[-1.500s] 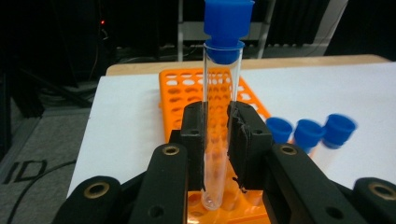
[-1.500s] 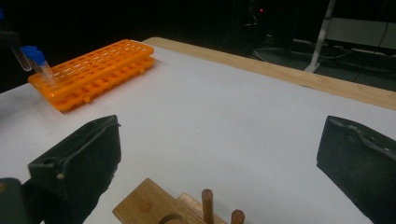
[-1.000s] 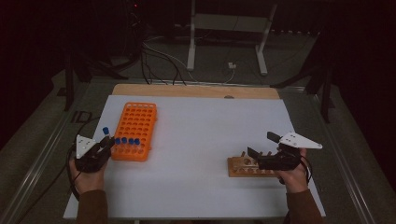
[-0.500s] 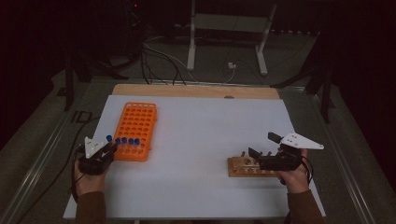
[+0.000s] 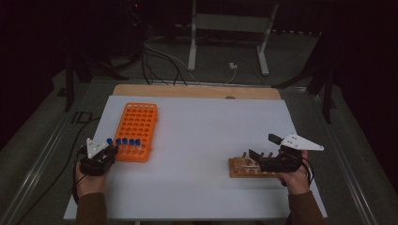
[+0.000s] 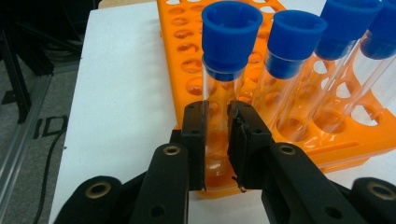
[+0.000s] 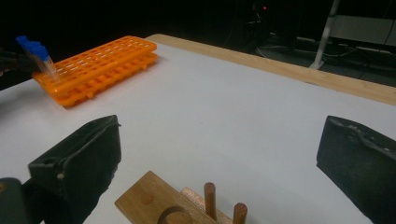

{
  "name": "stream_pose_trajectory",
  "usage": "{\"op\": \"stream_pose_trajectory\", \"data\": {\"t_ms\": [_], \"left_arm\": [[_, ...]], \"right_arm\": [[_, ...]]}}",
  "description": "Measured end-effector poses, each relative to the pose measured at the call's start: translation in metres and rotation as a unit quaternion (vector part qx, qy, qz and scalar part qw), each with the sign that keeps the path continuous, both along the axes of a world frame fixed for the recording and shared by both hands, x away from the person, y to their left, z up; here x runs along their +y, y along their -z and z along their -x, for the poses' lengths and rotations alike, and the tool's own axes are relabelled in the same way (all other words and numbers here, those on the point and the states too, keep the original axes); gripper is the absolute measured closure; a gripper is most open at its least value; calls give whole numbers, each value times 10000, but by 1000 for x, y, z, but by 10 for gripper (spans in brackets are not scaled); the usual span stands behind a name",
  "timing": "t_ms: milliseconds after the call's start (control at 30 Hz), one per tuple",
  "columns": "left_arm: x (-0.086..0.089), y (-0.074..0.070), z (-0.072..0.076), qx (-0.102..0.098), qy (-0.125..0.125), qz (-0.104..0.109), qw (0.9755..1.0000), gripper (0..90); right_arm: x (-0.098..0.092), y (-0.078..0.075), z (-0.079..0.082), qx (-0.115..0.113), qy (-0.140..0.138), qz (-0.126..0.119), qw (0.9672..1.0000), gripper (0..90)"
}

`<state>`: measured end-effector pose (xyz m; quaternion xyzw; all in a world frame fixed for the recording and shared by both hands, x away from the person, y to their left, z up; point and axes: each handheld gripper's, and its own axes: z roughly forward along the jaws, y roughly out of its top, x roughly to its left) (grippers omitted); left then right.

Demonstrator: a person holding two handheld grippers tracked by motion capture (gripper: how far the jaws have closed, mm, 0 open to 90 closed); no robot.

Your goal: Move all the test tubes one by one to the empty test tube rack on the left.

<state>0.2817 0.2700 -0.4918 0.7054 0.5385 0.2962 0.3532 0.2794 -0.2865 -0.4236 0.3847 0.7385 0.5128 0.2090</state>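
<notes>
While clamped, tube (image 6: 219, 88) upright, cap upward

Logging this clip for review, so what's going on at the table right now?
A person works with tongs in each hand. The left tongs are shut on a blue-capped tube, the leftmost of a row standing in the near end of the orange rack. The right tongs are open over the wooden peg stand at the right side of the white table, holding nothing.
</notes>
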Motion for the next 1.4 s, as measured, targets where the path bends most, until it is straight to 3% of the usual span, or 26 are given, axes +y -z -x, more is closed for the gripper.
{"op": "stream_pose_trajectory", "data": {"t_ms": [433,633,800,900,1000,1167,1400], "left_arm": [[2,0,1,-4,-31,152,9999,717],[5,-6,6,-135,-111,250,9995,662],[8,-12,13,-306,-53,495,9983,578],[9,-16,18,-447,38,651,9969,522],[11,-19,23,-586,254,929,9936,444],[8,-26,29,-803,493,1038,9901,342],[2,-34,32,-1001,545,1118,9872,196]], "right_arm": [[0,3,0,40,-11,20,10000,3],[-1,3,0,44,-4,-8,10000,3],[-2,4,0,29,8,-14,10000,3],[-3,5,0,35,22,-36,10000,3],[-3,7,1,12,7,-40,10000,3],[-2,11,2,3,-12,-58,10000,3],[-3,15,3,-60,8,-132,9999,3]]}}
